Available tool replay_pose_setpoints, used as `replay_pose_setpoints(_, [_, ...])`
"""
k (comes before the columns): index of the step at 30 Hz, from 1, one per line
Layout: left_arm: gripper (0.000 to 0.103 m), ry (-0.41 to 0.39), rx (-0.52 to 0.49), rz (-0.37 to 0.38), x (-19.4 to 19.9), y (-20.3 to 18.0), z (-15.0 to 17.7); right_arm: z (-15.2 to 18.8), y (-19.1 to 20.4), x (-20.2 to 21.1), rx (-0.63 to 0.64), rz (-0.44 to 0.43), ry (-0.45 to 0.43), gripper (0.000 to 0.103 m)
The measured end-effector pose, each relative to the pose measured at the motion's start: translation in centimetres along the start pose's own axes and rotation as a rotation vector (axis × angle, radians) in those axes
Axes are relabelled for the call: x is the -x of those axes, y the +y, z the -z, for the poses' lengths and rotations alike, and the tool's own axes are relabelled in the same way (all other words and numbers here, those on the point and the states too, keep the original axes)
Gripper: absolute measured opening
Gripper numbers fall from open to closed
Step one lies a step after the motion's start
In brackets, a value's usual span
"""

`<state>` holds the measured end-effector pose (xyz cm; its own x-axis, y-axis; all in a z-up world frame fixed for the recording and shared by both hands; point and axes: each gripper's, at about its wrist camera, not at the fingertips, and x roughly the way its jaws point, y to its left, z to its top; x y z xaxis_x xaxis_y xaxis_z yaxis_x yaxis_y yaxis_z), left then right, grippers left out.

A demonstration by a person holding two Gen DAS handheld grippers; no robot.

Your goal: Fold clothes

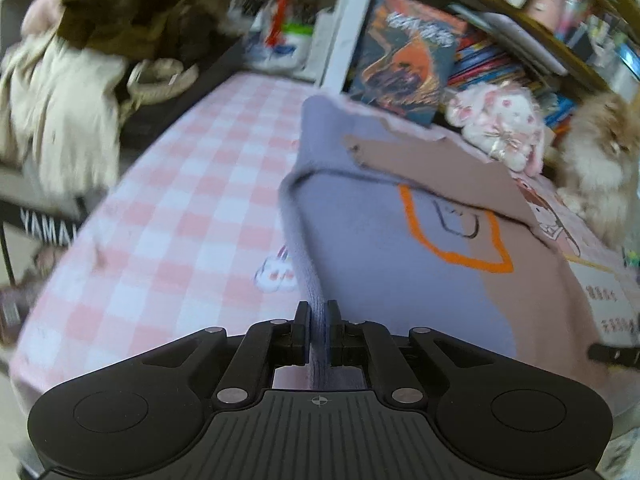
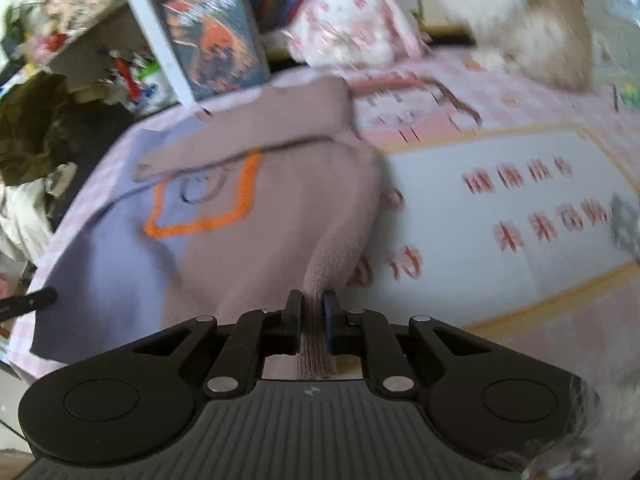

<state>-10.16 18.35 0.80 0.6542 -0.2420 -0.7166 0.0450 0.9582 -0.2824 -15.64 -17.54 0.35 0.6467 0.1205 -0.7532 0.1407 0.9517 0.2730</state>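
Two grippers, one sweater [image 1: 400,240]: left gripper [image 1: 319,320] pinches its purple hem, right gripper [image 2: 311,312] clamps the mauve hem, on a bed [image 1: 180,184].

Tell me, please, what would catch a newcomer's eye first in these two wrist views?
Probably the two-tone sweater, lilac and dusty pink with an orange outline, spread on the pink checked bedcover. The left gripper pinches its lilac edge and the right gripper its pink edge. Behind it, a white plush rabbit sits by the bookshelf.
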Motion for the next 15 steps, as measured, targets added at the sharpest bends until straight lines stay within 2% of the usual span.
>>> replay_pose_setpoints(3, [0.014, 0.041, 0.058, 0.041, -0.2, 0.8, 0.6, 0.3, -1.0, -0.5, -0.061, -0.004, 0.033, 0.012])
replay_pose_setpoints(8, [0.024, 0.077, 0.101, 0.071, -0.6, 1.0, 1.2, 0.7, -1.4, -1.1, -0.104, -0.023, 0.077, 0.023])
replay_pose_setpoints(10, [0.025, 0.078, 0.119, 0.078, -0.7, 1.2, 1.4, 0.7, -1.3, -1.1, -0.098, -0.031, 0.08, 0.028])
replay_pose_setpoints(13, [0.018, 0.07, 0.123, 0.081, -0.7, 1.4, 1.4, 0.7, -1.1, -1.2, -0.085, -0.036, 0.082, 0.027])
replay_pose_setpoints(14, [0.005, 0.067, 0.117, 0.074, -0.6, 1.3, 1.4, 0.6, -1.0, -1.2, -0.081, -0.033, 0.083, 0.024])
replay_pose_setpoints(15, [0.004, 0.063, 0.11, 0.068, -0.6, 1.2, 1.3, 0.6, -1.0, -1.3, -0.077, -0.027, 0.085, 0.011])
